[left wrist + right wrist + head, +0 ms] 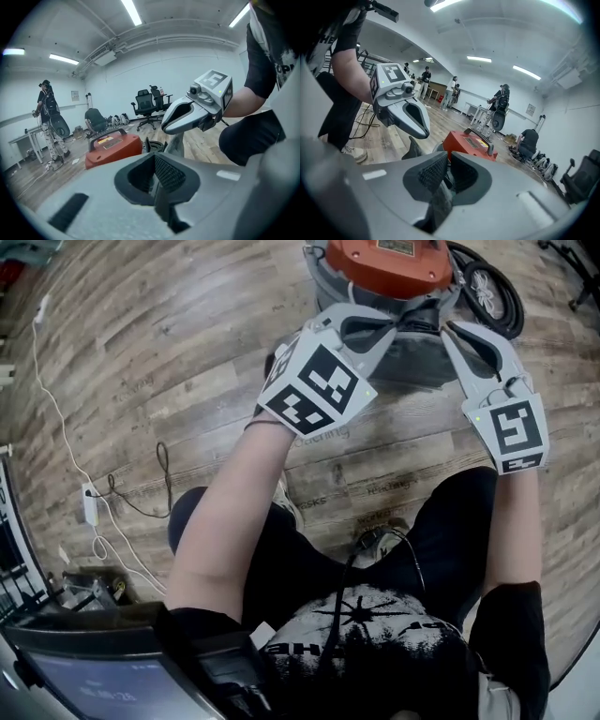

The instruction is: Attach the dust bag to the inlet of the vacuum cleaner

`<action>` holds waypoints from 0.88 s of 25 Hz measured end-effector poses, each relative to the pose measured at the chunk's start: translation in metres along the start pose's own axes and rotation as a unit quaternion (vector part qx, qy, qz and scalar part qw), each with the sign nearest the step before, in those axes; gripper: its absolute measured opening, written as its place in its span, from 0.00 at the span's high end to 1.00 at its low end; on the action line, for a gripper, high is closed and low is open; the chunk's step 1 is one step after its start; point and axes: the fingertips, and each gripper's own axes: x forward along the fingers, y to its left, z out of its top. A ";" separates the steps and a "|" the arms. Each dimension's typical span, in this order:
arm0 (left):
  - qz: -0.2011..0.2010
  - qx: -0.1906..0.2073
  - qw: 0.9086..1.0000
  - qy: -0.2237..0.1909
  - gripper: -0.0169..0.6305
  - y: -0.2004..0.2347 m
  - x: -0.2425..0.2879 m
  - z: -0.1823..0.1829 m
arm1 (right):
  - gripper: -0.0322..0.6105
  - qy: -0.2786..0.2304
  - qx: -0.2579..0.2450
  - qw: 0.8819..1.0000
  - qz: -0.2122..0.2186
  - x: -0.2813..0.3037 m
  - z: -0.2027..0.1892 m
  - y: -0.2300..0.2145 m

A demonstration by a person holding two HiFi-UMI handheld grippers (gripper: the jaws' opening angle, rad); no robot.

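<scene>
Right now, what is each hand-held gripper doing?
Left hand-held gripper: closed, nothing seen between its jaws.
Right hand-held gripper: closed, nothing seen between its jaws.
</scene>
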 end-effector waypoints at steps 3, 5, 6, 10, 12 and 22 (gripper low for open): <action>-0.002 -0.010 1.000 0.006 0.97 0.004 -0.004 -0.008 | 0.94 -0.003 0.007 1.000 0.007 0.008 0.002 0.009; 0.001 -0.009 1.000 0.018 0.97 0.008 -0.008 -0.016 | 0.94 -0.005 0.005 1.000 0.012 0.016 0.005 0.014; 0.003 -0.005 1.000 0.025 0.97 0.011 -0.010 -0.019 | 0.94 -0.007 0.002 1.000 0.013 0.021 0.007 0.015; 0.015 -0.003 0.999 0.038 0.97 0.023 -0.022 -0.034 | 0.94 -0.017 -0.004 1.000 0.021 0.041 0.014 0.023; 0.025 -0.010 0.999 0.040 0.97 0.031 -0.030 -0.039 | 0.94 -0.023 -0.008 0.999 0.026 0.050 0.018 0.027; 0.067 -0.036 0.996 0.053 0.97 0.084 -0.110 -0.026 | 0.94 -0.030 0.014 0.996 0.081 0.036 0.090 0.039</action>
